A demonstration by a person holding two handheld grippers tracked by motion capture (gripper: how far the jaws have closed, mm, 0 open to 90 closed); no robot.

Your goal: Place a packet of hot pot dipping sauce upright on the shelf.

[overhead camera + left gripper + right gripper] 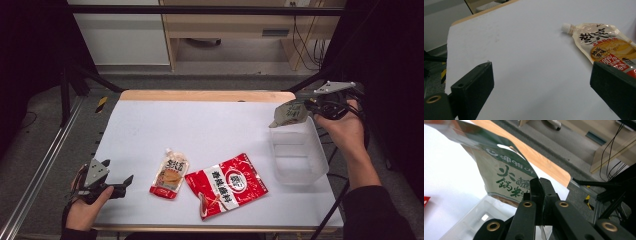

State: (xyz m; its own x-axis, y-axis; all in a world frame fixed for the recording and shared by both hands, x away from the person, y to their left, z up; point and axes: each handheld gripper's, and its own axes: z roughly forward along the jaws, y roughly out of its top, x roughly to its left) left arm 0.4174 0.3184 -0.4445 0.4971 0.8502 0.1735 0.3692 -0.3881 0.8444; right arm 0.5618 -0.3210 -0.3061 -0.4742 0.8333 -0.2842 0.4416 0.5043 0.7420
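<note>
My right gripper [306, 106] is shut on a grey-green sachet [289, 113] with green print [506, 173], holding it in the air above the far end of a clear plastic bin [298, 152]. In the right gripper view the jaws pinch the sachet's edge, and the bin's wall [471, 220] lies below. My left gripper [125, 183] rests open at the table's front left corner, its jaws wide apart with nothing between them. A spouted yellow-and-red pouch [170, 175] [604, 45] lies right of it. A larger red-and-white packet [227, 184] lies beside that pouch.
The white table top [200, 125] has a wooden strip along its far edge [205, 95]. Black frame bars [80, 75] stand at the left and right, and a wooden cabinet [235, 25] with cables is behind. A metal rail [35, 175] runs along the left.
</note>
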